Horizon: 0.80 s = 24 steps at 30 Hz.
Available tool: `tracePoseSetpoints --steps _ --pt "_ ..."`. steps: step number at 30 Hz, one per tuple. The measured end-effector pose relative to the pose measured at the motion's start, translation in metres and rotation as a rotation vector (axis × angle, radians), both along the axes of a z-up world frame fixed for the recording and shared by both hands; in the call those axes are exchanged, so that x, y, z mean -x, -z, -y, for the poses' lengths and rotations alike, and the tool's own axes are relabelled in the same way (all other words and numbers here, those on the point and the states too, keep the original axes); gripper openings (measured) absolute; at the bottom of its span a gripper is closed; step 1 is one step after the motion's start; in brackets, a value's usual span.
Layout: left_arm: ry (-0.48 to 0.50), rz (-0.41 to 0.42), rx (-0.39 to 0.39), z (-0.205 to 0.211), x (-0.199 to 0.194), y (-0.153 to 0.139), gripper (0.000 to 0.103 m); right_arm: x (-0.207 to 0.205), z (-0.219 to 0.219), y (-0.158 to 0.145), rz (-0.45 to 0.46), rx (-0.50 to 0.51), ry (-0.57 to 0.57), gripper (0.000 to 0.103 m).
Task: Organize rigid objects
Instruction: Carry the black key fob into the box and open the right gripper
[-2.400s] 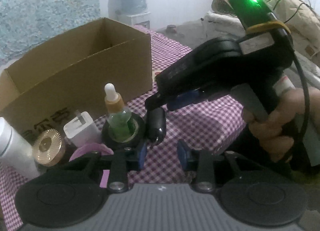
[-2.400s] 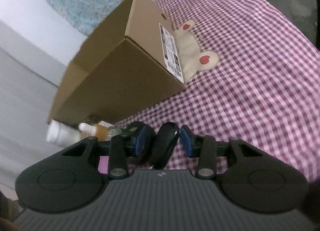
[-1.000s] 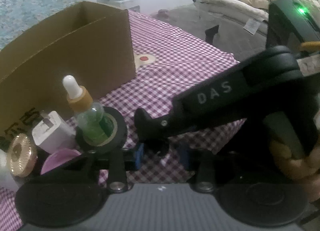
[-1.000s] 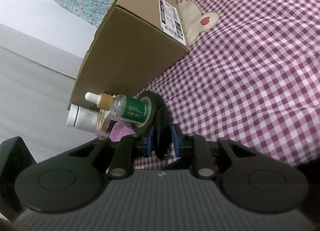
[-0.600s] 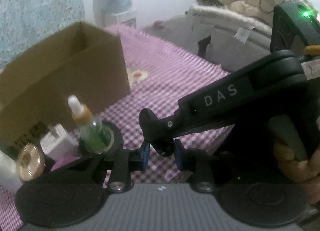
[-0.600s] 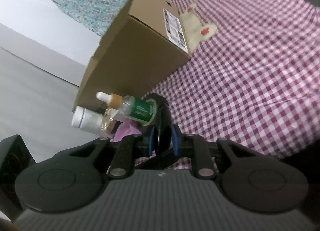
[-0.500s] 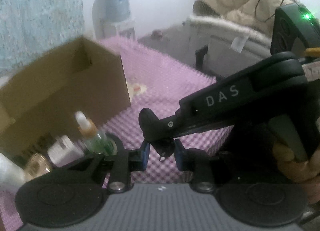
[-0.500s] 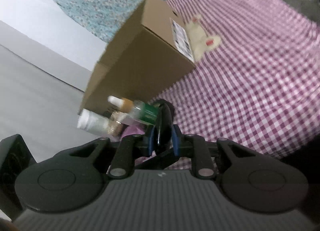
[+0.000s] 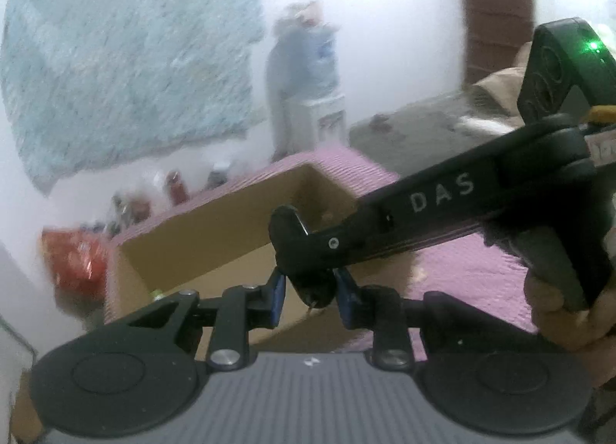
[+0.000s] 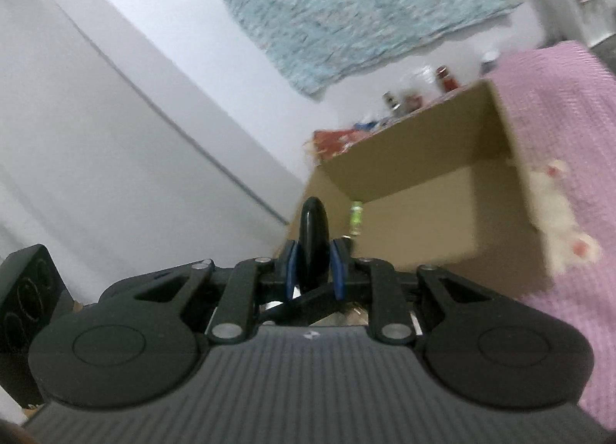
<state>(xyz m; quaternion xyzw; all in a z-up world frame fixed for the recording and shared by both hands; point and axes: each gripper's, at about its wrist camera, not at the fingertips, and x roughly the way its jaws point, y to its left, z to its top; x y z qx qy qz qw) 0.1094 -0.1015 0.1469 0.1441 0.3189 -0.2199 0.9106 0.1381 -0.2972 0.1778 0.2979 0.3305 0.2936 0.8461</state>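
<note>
— Right gripper (image 10: pixel 312 265) is clamped on the smooth black oval key fob (image 10: pixel 313 236), blue pads flat against its sides.

— Left gripper (image 9: pixel 311 294)?

— Pads set narrowly either side of the fob's lower end (image 9: pixel 313 290); contact unclear (probably a handover).

— Destination?

— Likely the open brown cardboard box (image 10: pixel 423 190), ahead and right, on the pink checked cloth (image 10: pixel 569 105).

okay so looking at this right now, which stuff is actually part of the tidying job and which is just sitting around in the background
Part of the job:
- black key fob, shut in the right tool
- left tool, either side of the fob
- open cardboard box

Just lying about:
- blue wall cloth
- water dispenser
- bottles and jars by the wall
- red bag
</note>
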Motion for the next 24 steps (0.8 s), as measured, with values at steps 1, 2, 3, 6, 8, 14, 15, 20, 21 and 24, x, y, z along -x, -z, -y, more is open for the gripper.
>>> tracePoseSetpoints --steps 1,2,3,6,8,14,15,20,21,24 --pt "-0.022 -0.03 -0.007 -0.007 -0.015 0.001 0.029 -0.018 -0.008 0.0 -0.03 -0.007 -0.026 0.017" --pt "-0.044 -0.064 -0.009 -0.014 -0.03 0.003 0.029 -0.035 -0.015 0.001 -0.063 -0.012 -0.049 0.017" --pt "-0.063 -0.094 -0.011 -0.02 -0.043 0.006 0.029 -0.052 -0.022 0.003 -0.099 -0.02 -0.069 0.017" --pt "-0.124 -0.186 -0.013 -0.037 -0.086 0.017 0.029 -0.104 -0.042 0.016 -0.22 -0.052 -0.119 0.017" --pt "-0.16 -0.251 0.002 -0.048 -0.114 0.023 0.029 -0.133 -0.058 0.023 -0.277 -0.052 -0.128 0.017" --pt "-0.256 -0.349 -0.002 -0.071 -0.168 0.044 0.031 -0.187 -0.092 0.037 -0.368 -0.009 -0.11 0.017" --pt "-0.274 -0.351 -0.007 -0.074 -0.168 0.047 0.032 -0.194 -0.095 0.04 -0.376 -0.005 -0.103 0.017" --pt "-0.319 -0.319 -0.025 -0.07 -0.182 0.051 0.049 -0.212 -0.108 0.052 -0.394 0.022 -0.07 0.019" --pt "-0.323 -0.308 -0.036 -0.069 -0.182 0.052 0.05 -0.215 -0.109 0.056 -0.402 0.013 -0.068 0.019" --pt "-0.335 -0.286 -0.052 -0.068 -0.182 0.051 0.054 -0.223 -0.107 0.068 -0.431 -0.013 -0.05 0.02"
